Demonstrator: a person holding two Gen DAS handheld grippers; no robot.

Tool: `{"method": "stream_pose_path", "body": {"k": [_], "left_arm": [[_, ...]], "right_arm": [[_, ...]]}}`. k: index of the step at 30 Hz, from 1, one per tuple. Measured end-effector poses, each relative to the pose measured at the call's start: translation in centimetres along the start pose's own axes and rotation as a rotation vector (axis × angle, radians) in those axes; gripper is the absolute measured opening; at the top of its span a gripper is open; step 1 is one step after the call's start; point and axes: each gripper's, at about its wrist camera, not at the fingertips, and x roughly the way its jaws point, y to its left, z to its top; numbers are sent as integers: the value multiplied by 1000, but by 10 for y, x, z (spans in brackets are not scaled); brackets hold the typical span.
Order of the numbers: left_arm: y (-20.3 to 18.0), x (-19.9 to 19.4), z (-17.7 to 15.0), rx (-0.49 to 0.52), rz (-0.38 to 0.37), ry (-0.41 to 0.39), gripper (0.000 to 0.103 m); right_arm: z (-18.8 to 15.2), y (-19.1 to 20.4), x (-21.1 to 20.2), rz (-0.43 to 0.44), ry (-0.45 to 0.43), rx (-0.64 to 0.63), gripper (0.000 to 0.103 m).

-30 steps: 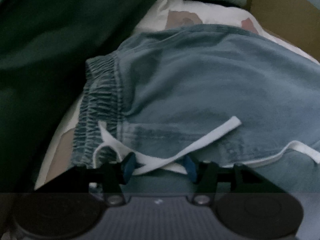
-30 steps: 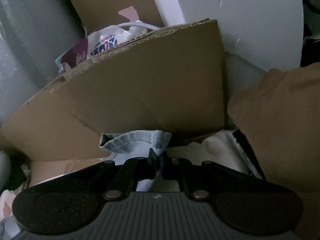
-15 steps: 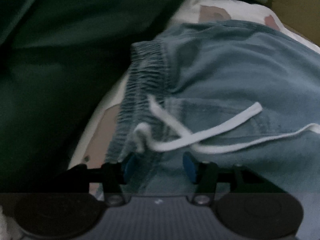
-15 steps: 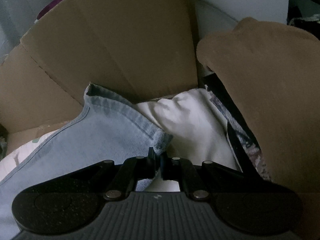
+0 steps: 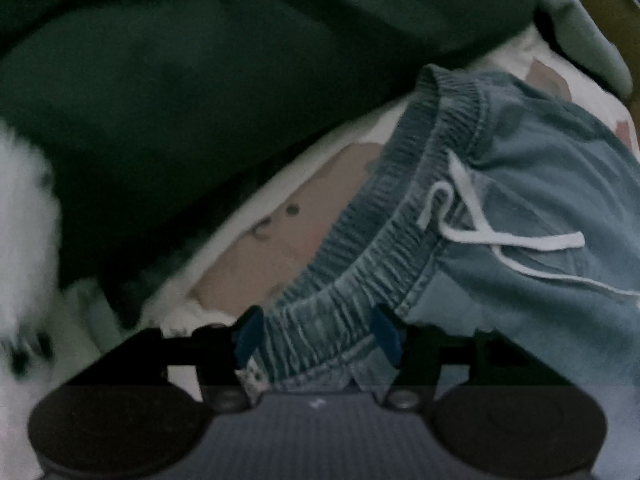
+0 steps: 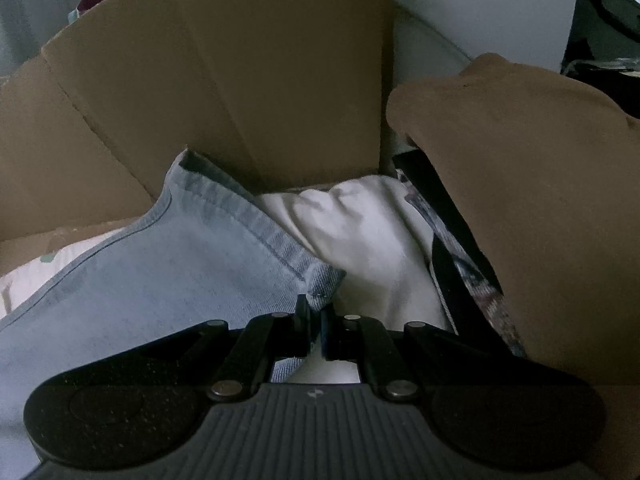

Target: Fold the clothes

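Light blue denim shorts (image 5: 540,208) with a white drawstring (image 5: 516,240) lie on a white patterned sheet (image 5: 280,248). In the left wrist view the elastic waistband (image 5: 384,240) runs down between the blue pads (image 5: 248,336) of my left gripper (image 5: 316,336). Its jaws are opening, and the pads stand at the band's sides without pinching it. In the right wrist view my right gripper (image 6: 314,316) is shut on the hem corner (image 6: 324,280) of the shorts' leg (image 6: 160,272), which spreads out to the left.
A dark green garment (image 5: 200,100) is piled at the upper left of the left wrist view, something white and fluffy (image 5: 20,220) at the left edge. A cardboard box (image 6: 224,80), a white cloth (image 6: 360,232) and a brown garment (image 6: 540,200) lie beyond the right gripper.
The left gripper has slid from the drawstring along the waistband to its end, rolling, and its pads stand wider. The right gripper sank with the hem corner, and more of the leg lies flat.
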Motion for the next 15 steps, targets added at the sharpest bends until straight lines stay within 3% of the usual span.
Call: {"method": "stream_pose_path", "body": {"k": [2, 8, 11, 13, 15], "left_arm": [[4, 6, -5, -40, -20, 1, 73], [15, 15, -15, -150, -75, -7, 74], [19, 14, -16, -176, -88, -16, 70], [22, 11, -17, -199, -84, -22, 59], [26, 8, -18, -222, -93, -26, 59]], "right_arm": [[-2, -2, 2, -2, 16, 1, 2], [-6, -9, 11, 22, 29, 23, 3], [-5, -11, 12, 38, 21, 45, 3], [-2, -10, 8, 46, 3, 46, 3], [3, -8, 1, 47, -31, 43, 3]]}}
